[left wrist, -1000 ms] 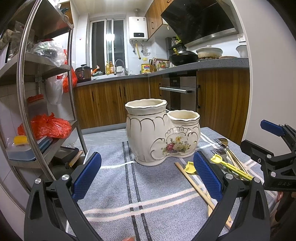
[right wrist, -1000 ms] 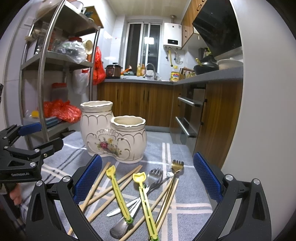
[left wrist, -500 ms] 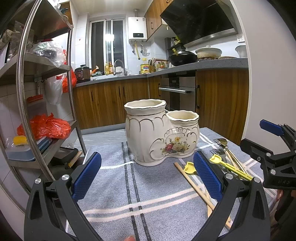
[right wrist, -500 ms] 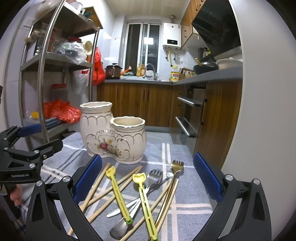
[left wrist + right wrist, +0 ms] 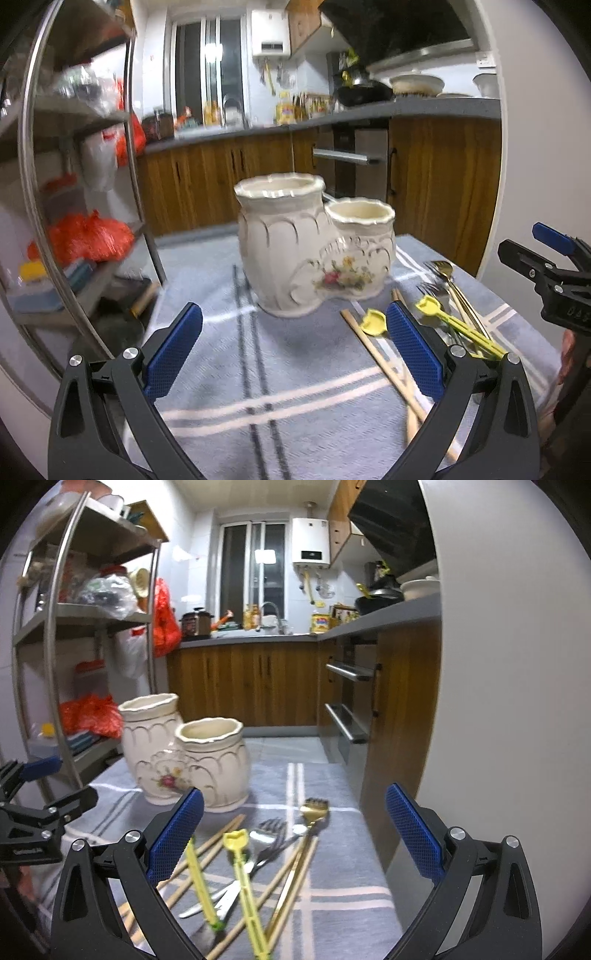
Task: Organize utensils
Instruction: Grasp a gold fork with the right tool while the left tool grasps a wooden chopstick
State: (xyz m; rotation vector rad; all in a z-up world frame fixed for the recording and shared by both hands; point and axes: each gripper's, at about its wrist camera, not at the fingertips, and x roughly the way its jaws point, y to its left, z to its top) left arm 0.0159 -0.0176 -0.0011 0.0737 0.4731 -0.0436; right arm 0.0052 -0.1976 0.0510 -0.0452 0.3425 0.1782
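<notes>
Lying nearest on the striped cloth [image 5: 332, 904], two yellow tongs [image 5: 245, 882], several chopsticks [image 5: 207, 849], a silver fork [image 5: 264, 840] and a gold fork [image 5: 310, 823] point away toward the two-cup holder [image 5: 192, 757]. Both the left gripper [image 5: 293, 349] and the right gripper [image 5: 293, 829] hover level, jaws spread, empty.

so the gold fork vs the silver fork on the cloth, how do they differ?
Colour: the gold fork is brass-yellow, the silver fork plain steel. Position: the gold fork's head lies farther from the right wrist camera and further right; the silver fork's head sits nearer, beside the yellow utensil. Stacking: the silver fork's handle runs under the yellow utensil; the gold fork's runs alongside chopsticks. Shared: both lie flat, tines toward the ceramic holder, neither gripped.
</notes>
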